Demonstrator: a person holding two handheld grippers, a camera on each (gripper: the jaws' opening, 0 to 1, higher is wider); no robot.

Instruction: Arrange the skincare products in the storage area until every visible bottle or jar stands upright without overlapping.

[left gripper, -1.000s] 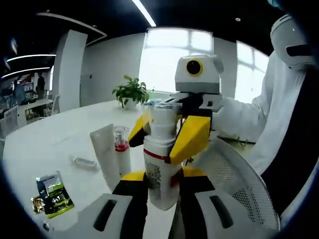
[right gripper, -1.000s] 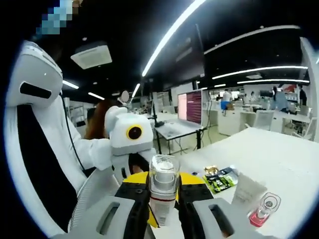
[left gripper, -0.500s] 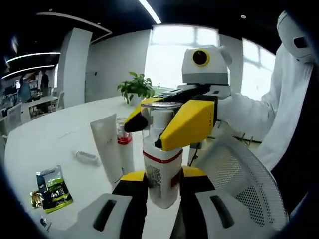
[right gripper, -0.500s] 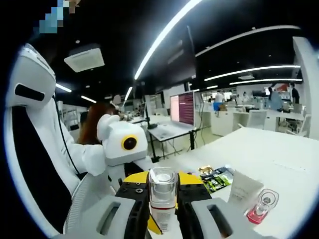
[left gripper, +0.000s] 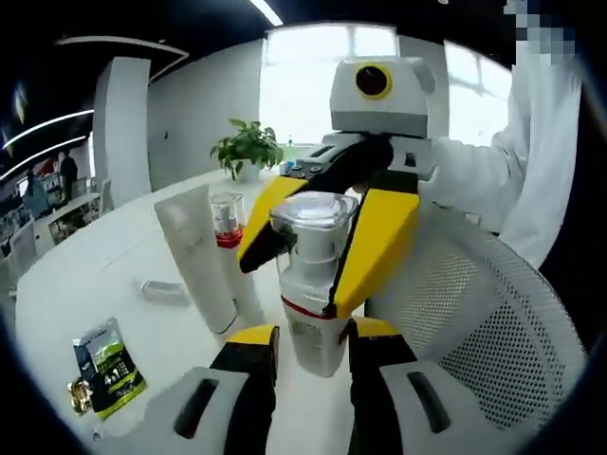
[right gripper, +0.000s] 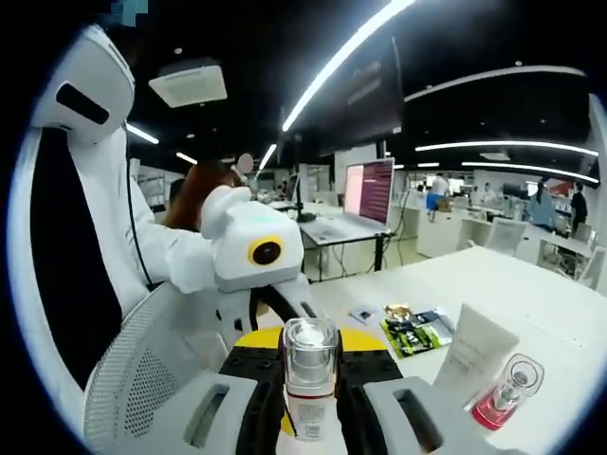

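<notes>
A white bottle point(left gripper: 313, 318) with a red band and a clear cap is held between both grippers above the white table point(left gripper: 85, 275). My left gripper point(left gripper: 313, 353) is shut on its base. My right gripper point(left gripper: 315, 237) comes in from above with yellow jaws shut on the bottle's cap and neck. In the right gripper view the clear cap point(right gripper: 309, 353) sits between that gripper's own jaws point(right gripper: 309, 384). A white tube point(left gripper: 196, 258) stands upright beside a small clear-capped bottle of red liquid point(left gripper: 228, 218); the same tube point(right gripper: 474, 353) and red bottle point(right gripper: 506, 394) show in the right gripper view.
A green sachet point(left gripper: 106, 367) and a small white item point(left gripper: 163, 288) lie on the table. A potted plant point(left gripper: 248, 149) stands at its far end. A white mesh chair point(left gripper: 493, 327) and a person's white sleeve point(left gripper: 493, 185) are close on the right. Green sachets point(right gripper: 417, 332) lie on the table.
Both grippers keep their hold on the white bottle. The two views have tilted and shifted with the hands, and the tube and red bottle now look closer in the left gripper view.
</notes>
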